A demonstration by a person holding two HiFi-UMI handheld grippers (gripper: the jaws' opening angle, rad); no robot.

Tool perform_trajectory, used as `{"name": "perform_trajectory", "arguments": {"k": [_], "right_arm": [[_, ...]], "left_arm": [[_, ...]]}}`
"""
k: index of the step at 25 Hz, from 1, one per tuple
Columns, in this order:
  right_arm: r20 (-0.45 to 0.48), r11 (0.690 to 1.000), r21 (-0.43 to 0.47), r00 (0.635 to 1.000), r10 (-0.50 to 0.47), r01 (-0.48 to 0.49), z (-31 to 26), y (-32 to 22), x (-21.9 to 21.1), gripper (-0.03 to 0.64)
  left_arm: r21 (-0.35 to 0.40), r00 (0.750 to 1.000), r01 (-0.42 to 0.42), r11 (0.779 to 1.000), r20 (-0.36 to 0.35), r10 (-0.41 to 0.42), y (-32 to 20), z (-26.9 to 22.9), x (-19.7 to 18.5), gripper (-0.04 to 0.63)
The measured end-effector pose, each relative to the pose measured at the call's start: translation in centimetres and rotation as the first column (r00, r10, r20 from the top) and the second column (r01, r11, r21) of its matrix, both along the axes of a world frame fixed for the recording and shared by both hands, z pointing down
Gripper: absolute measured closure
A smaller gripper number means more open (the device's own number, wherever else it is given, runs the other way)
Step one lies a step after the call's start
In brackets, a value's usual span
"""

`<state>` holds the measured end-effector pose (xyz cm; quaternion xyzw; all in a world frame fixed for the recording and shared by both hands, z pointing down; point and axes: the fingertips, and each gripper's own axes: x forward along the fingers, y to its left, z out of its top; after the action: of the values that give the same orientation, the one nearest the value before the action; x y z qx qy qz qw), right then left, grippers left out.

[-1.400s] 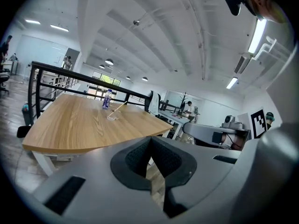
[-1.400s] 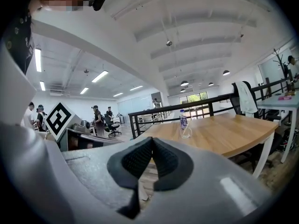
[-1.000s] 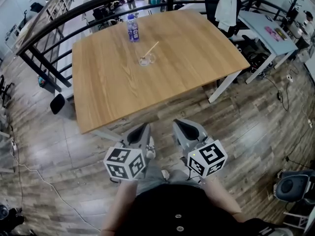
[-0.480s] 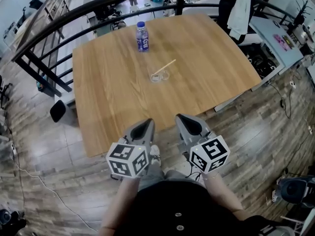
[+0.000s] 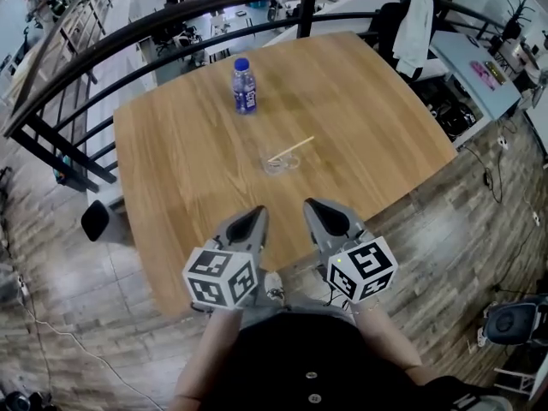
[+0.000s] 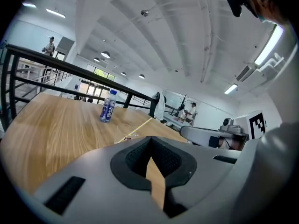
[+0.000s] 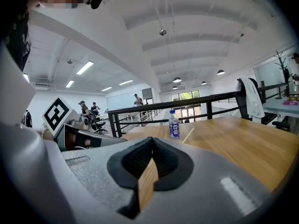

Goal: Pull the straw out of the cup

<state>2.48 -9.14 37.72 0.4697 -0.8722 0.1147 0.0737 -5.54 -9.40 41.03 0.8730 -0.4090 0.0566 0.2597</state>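
A clear cup (image 5: 278, 163) stands near the middle of the wooden table (image 5: 180, 178), with a pale straw (image 5: 293, 149) leaning out of it toward the right. In the left gripper view the straw (image 6: 140, 125) slants up over the faint cup (image 6: 125, 130). In the right gripper view only the straw (image 7: 188, 135) shows past the jaws. My left gripper (image 5: 254, 216) and right gripper (image 5: 312, 206) hang side by side over the table's near edge, well short of the cup. Both are shut and hold nothing.
A blue-labelled water bottle (image 5: 244, 86) stands upright beyond the cup, near the far edge; it also shows as the bottle (image 6: 108, 106) and the bottle (image 7: 174, 124). A black railing (image 5: 128, 32) runs behind the table. Desks and a draped chair (image 5: 413, 15) stand at the right.
The table, cup and bottle have come closer in the head view. Both grippers, earlier over the floor, now reach over the table's near edge. Their jaws stay shut.
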Motion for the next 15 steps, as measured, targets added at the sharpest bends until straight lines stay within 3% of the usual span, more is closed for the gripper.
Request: {"name": "perform_trajectory", "arguments": {"k": [15], "right_arm": [[-0.033,0.998,-0.060,0.999,0.032,-0.034,1.4,-3.3,-0.1,0.617]], "left_arm": [[-0.068,0.999,-0.011,0.998,-0.035,0.009,-3.1,1.5,-0.2,0.578]]}}
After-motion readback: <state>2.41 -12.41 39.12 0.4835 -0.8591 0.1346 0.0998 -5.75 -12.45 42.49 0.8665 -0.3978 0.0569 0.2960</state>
